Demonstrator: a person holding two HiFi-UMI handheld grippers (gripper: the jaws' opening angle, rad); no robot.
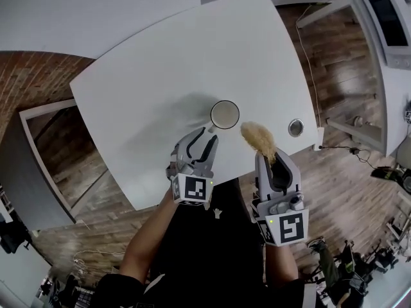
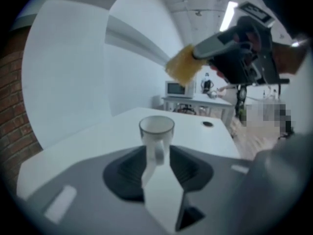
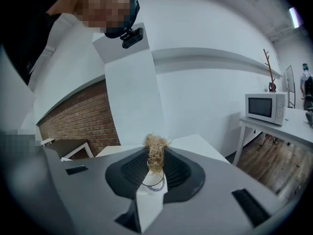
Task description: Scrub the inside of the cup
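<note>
The left tongs (image 1: 204, 137) gape around the handle of the cup (image 1: 225, 115), probably not touching. Close firmly before the right tongs (image 1: 270, 158), clamping the scrubber (image 1: 257, 135), descend.

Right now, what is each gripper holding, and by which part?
The right gripper pinches a tan fibrous scrubber by its lower end, tuft sticking out. The left gripper holds nothing: fingers open, the handle of the cup ungripped between them.
</note>
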